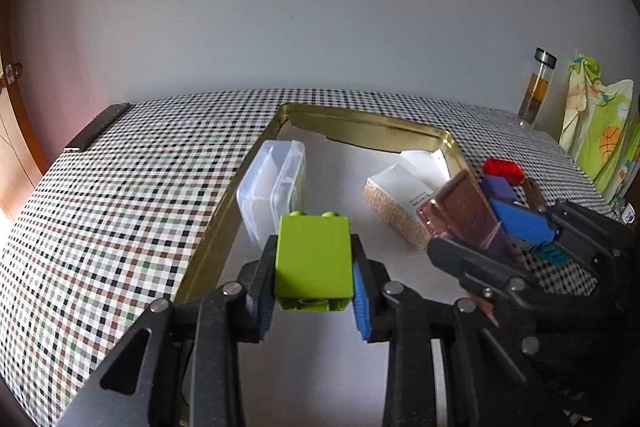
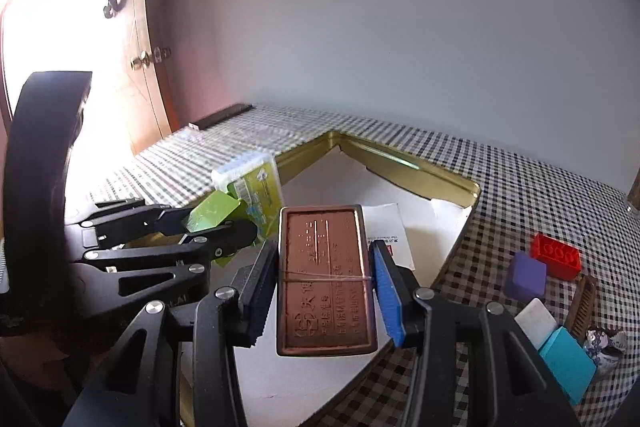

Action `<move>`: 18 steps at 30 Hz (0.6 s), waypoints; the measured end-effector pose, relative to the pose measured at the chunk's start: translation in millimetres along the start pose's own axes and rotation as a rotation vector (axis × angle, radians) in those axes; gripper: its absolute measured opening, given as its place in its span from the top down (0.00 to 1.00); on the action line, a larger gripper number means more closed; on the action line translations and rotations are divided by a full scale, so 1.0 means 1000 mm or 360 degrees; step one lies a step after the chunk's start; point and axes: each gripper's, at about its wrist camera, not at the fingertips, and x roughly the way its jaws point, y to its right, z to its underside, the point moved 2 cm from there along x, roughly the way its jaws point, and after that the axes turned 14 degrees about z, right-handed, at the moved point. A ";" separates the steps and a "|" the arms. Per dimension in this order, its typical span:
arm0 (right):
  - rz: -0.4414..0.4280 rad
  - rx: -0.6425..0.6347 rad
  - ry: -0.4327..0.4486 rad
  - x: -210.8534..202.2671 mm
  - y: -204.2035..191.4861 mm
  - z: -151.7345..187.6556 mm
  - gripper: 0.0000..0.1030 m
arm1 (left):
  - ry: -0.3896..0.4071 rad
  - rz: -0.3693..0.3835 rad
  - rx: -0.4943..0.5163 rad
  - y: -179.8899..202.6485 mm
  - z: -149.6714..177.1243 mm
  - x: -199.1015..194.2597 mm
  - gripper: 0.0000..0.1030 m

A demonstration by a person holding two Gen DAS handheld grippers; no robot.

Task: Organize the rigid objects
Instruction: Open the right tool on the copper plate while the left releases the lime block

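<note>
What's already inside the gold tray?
The gold tray holds a clear plastic box and a white carton on white paper lining. The grippers and their loads hide the tray's near end.

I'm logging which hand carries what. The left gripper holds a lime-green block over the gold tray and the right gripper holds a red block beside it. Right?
Not quite. The right gripper holds a copper-coloured tin, not a red block; the right wrist view shows it. The red block lies on the checked cloth. The left gripper does hold the lime-green block over the gold tray.

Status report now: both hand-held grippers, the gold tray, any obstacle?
Left hand-held gripper shut on green brick. Right hand-held gripper shut on copper tin. Both over gold tray. Clear box close ahead of brick.
</note>
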 end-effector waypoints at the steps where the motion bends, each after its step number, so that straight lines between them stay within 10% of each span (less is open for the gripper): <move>1: 0.0003 -0.0004 -0.0010 0.003 0.000 0.000 0.52 | -0.0001 -0.0005 0.0001 0.000 -0.001 0.001 0.70; 13: 0.0026 -0.0014 -0.0053 0.015 0.000 -0.001 0.53 | -0.0031 -0.0097 0.0000 -0.009 -0.006 0.015 0.69; 18: 0.0035 0.0014 -0.0037 0.019 0.001 -0.001 0.49 | 0.0001 -0.0163 0.0011 -0.011 -0.005 0.011 0.33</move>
